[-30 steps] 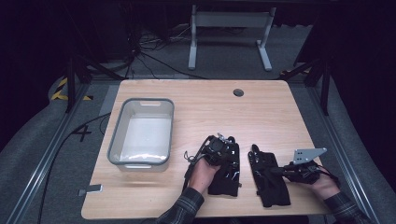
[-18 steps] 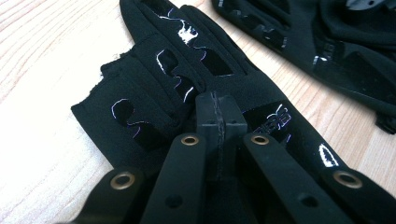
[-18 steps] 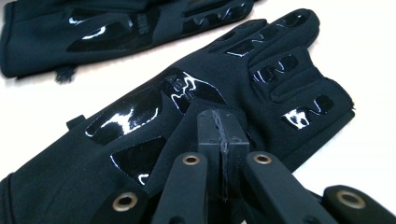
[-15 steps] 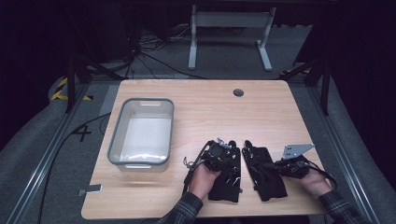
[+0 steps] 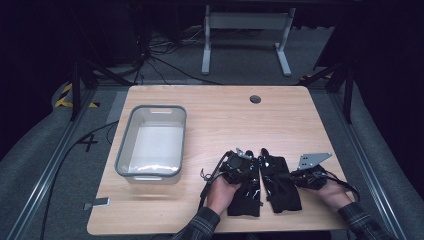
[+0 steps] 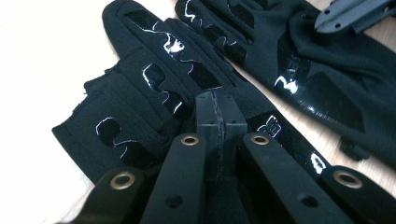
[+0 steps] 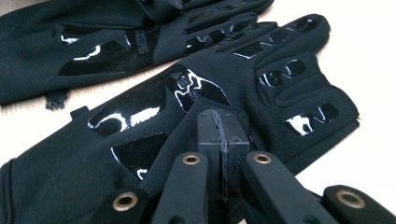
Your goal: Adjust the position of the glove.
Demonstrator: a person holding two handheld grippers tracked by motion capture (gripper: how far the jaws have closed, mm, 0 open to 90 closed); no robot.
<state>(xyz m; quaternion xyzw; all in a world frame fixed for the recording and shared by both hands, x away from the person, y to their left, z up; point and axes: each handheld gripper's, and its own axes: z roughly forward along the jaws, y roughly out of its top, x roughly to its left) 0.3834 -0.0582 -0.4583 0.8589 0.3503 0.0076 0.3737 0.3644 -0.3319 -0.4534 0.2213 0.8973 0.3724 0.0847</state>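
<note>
Since a second ago my right tongs [image 5: 292,176] moved inward with the right glove [image 5: 282,185], which now lies just beside the left glove [image 5: 247,192]. Left tongs [image 5: 245,162] are pinched on the left glove, right tongs on the right glove. Both gloves lie near the tabletop's [image 5: 220,115] front edge. Beyond the tongs is free room, the bin [image 5: 150,142] well left of them.

The left tool [image 6: 218,112] has its 2 black jaws pressed together, tips resting on a black glove [image 6: 154,93] with glossy patches; whether cloth is pinched between them is unclear. A second glove [image 6: 327,79] lies just beside it on the pale tabletop [image 6: 42,60]
</note>
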